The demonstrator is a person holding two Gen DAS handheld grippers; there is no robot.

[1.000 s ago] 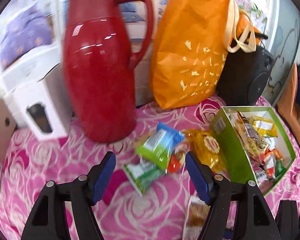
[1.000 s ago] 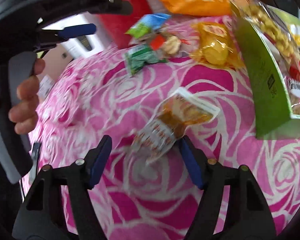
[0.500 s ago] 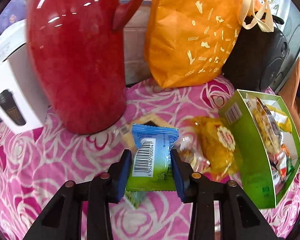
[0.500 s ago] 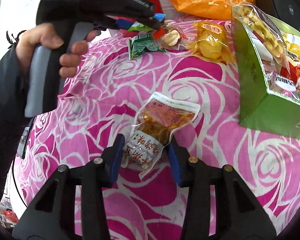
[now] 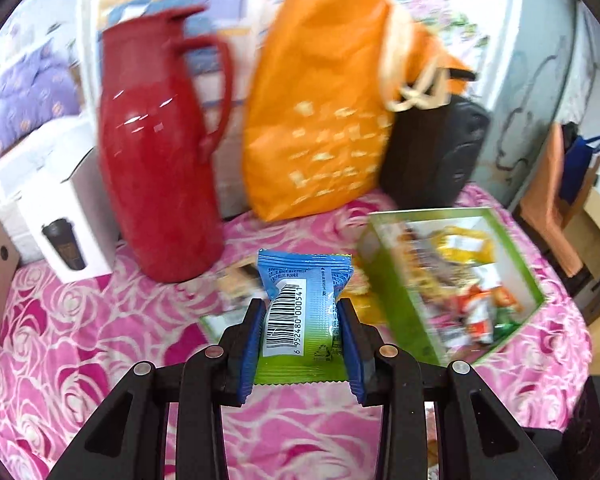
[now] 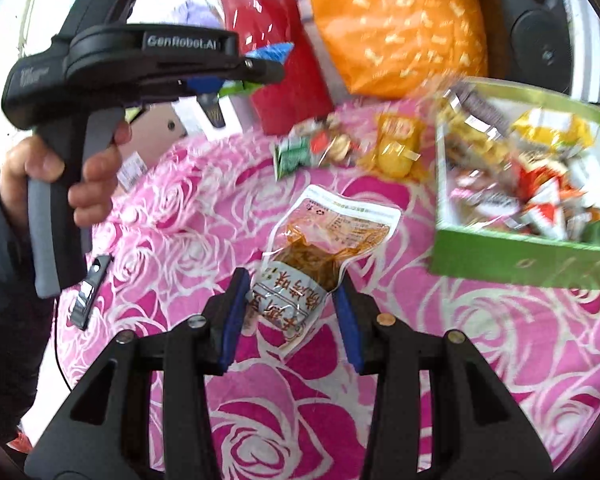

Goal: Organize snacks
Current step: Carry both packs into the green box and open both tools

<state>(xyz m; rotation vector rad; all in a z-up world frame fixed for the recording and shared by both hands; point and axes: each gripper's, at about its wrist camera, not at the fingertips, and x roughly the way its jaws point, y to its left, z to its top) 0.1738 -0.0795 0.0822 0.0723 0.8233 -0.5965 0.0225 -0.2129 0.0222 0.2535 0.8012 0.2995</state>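
Both tongs are pinching snack packets. Left black gripper with blue pads (image 5: 302, 342) clamps a blue-and-green foil snack packet with a white barcode (image 5: 305, 312), holding it upright and lifted clear of the pink rose-patterned tablecloth (image 5: 80, 344). Right black gripper with blue pads (image 6: 290, 316) squeezes the lower end of a clear plastic pouch of orange-brown food with a printed label (image 6: 326, 240); whether the pouch's far end touches the cloth is unclear.

An open green cardboard box (image 6: 520, 258) sits to the right, already filled with mixed wrapped snacks. Between it and a tall glossy red plastic jug with a handle (image 5: 160, 152) lie loose snacks: a small green packet (image 6: 294, 154) and a yellow wrapped snack (image 6: 396, 146). Behind stand an orange fabric tote bag with cream handles (image 5: 324, 120) and a black speaker (image 5: 436, 152). A person's hand (image 6: 56, 176) grips the left tool's handle.
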